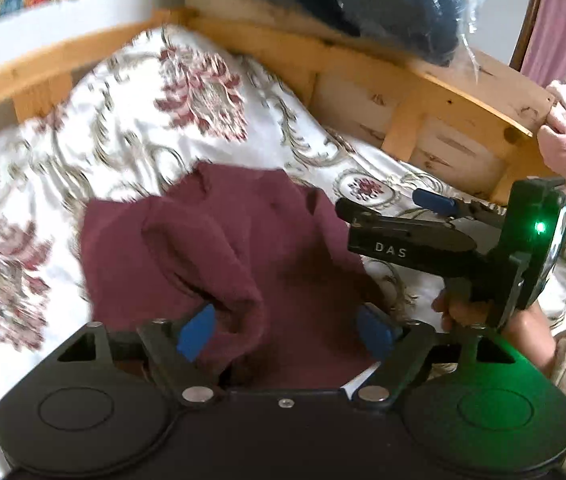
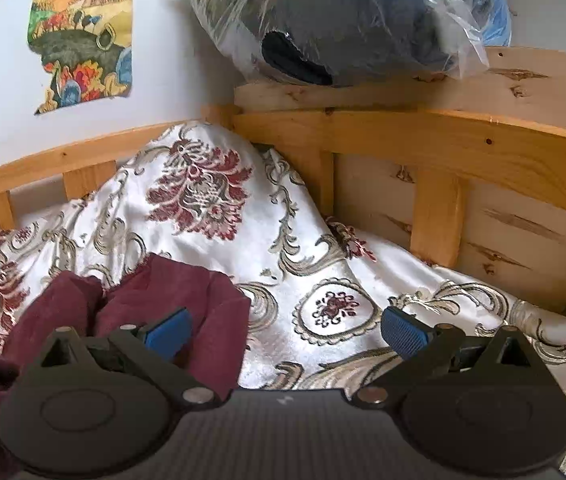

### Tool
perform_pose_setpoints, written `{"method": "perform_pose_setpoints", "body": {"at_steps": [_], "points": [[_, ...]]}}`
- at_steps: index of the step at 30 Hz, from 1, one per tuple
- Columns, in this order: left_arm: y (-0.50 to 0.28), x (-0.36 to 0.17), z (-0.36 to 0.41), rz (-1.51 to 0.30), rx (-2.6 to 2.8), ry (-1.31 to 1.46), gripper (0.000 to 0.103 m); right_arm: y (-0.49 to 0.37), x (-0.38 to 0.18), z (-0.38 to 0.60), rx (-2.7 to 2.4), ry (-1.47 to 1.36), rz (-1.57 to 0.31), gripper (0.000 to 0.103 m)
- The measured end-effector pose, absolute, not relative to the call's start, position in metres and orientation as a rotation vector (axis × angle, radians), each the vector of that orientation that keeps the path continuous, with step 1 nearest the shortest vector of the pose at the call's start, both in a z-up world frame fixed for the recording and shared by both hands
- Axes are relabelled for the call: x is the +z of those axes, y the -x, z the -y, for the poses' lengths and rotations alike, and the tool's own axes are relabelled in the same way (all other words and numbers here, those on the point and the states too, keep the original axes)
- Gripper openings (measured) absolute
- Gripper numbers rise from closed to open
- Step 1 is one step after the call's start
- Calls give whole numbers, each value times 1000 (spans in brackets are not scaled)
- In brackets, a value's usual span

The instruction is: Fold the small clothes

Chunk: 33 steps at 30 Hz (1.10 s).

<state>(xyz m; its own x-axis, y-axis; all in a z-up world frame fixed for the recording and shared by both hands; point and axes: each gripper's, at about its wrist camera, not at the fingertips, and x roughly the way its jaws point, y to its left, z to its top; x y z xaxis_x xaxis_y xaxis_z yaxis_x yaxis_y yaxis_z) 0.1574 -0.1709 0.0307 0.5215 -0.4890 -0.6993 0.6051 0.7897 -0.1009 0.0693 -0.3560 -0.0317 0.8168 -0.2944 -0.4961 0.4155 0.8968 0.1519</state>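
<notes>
While maroon garment [image 1: 211, 264] lies rumpled on bedspread [image 1: 131, 128] near headboard corner — left gripper [image 1: 287, 330] wide, fabric loose between pads; right gripper [image 2: 283, 334] wide, empty.

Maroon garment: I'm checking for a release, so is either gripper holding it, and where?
Nothing is held. The left gripper is open astride the maroon garment; the right gripper is open too.

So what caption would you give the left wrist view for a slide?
Left tongs open over a crumpled maroon garment on a floral bedspread, right tongs alongside.
</notes>
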Motion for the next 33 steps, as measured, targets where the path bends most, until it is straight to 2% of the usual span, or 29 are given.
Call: {"method": "perform_pose_setpoints", "body": {"at_steps": [4,7,18,20,22,24,27,29,31,33], "points": [[-144,30,152,-702,-564,-222,92,-64,-24,347,-338,-265,-369,103],[-140,18,139,-700,-532,-260,94,-66,-20,334,-257,-246,-313,103],[-135,-31,135,-726,-457,-425,94,-94,-33,279,24,-222,-398,103],[-134,-38,137,-724,-449,-449,94,-101,-36,276,46,-246,-406,99],[-133,-42,140,-713,-442,-487,93,-105,-38,276,52,-260,-425,83],[-130,-45,141,-688,-431,-525,92,-108,-41,277,56,-280,-444,73],[-125,-45,143,-657,-435,-560,92,-111,-44,279,66,-309,-485,62],[-123,-45,144,-648,-437,-570,92,-112,-46,279,76,-324,-504,47],[-122,-45,145,-645,-434,-580,92,-112,-47,278,81,-334,-522,21],[-122,-46,145,-644,-433,-582,92,-110,-45,277,82,-339,-533,9]]}}
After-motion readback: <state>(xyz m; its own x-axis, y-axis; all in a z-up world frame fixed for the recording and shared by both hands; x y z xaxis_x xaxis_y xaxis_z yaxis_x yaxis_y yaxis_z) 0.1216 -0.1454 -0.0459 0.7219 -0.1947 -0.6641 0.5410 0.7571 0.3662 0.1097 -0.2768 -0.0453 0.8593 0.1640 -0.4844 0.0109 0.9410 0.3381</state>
